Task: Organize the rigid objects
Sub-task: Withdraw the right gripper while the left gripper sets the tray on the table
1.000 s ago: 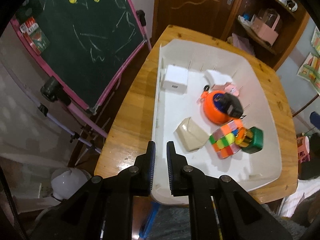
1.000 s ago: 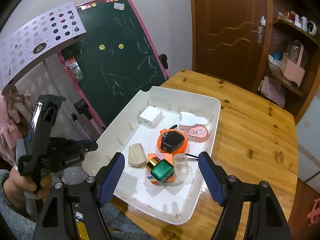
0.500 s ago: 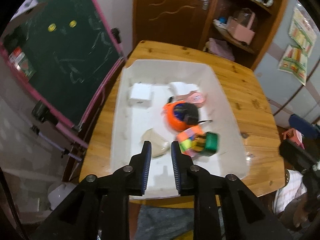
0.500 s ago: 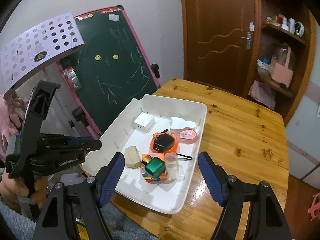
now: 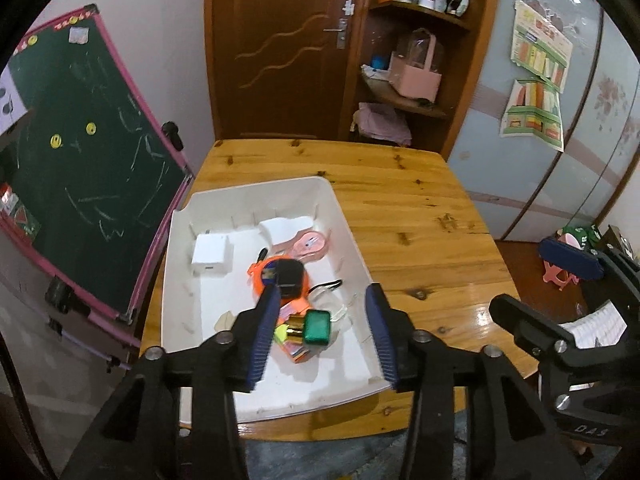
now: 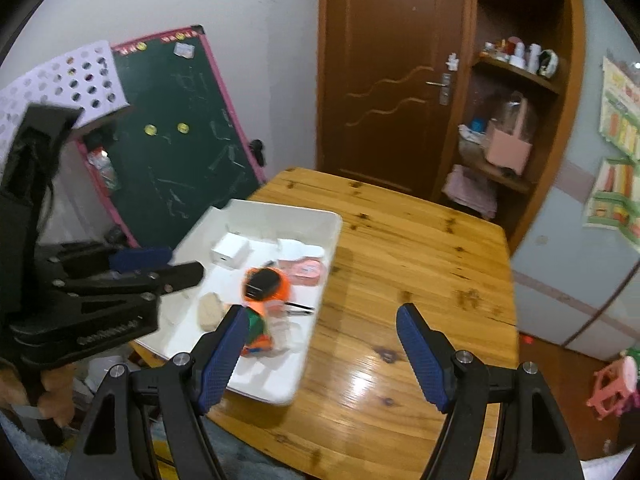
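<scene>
We note a green chalkboard (image 5: 92, 184) left of the wooden table (image 5: 416, 240), a brown door (image 6: 384, 80) behind.

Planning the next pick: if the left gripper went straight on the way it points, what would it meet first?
Probably the green-capped bottle on the colourful cube in the white tray; the left gripper stands open and empty, depth unclear.

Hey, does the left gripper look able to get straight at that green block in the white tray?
Probably yes. The left gripper is open and empty above the tray, and the green block sits on top of the pile, uncovered.
</scene>
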Action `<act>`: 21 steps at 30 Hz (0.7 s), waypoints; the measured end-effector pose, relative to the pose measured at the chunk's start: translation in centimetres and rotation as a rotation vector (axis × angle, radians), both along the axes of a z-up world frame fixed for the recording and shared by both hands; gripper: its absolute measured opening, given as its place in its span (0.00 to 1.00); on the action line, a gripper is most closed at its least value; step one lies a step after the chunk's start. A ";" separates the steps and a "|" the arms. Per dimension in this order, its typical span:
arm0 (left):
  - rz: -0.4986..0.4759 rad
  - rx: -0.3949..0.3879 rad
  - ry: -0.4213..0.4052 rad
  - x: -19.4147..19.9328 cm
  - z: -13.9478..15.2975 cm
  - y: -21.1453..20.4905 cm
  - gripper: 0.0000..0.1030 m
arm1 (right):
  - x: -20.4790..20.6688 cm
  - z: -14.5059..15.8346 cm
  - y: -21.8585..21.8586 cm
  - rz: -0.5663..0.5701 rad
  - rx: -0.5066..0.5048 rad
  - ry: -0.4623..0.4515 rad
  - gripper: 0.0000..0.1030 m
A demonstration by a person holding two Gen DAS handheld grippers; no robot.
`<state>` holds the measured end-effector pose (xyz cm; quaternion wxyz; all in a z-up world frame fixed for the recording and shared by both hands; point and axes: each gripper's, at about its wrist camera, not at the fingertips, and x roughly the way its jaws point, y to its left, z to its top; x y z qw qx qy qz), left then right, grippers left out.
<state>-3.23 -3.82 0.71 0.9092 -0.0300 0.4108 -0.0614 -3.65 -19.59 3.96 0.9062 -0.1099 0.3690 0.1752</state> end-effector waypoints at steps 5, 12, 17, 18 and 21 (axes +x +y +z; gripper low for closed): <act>-0.005 0.005 -0.005 0.2 0.9 -1.1 0.55 | -0.4 0.6 -1.6 -0.047 -0.012 0.017 0.75; -0.022 0.027 -0.010 -0.1 1.8 -3.0 0.60 | -0.9 1.2 -3.8 -0.130 0.030 0.031 0.75; -0.029 0.024 -0.013 -0.2 1.9 -4.2 0.62 | -1.9 1.6 -4.8 -0.191 0.059 0.004 0.75; -0.029 0.022 -0.014 -0.3 1.9 -4.4 0.63 | -2.1 1.7 -5.0 -0.206 0.068 -0.005 0.75; -0.031 0.022 -0.014 -0.4 1.8 -4.9 0.64 | -2.3 1.9 -5.7 -0.254 0.088 -0.018 0.75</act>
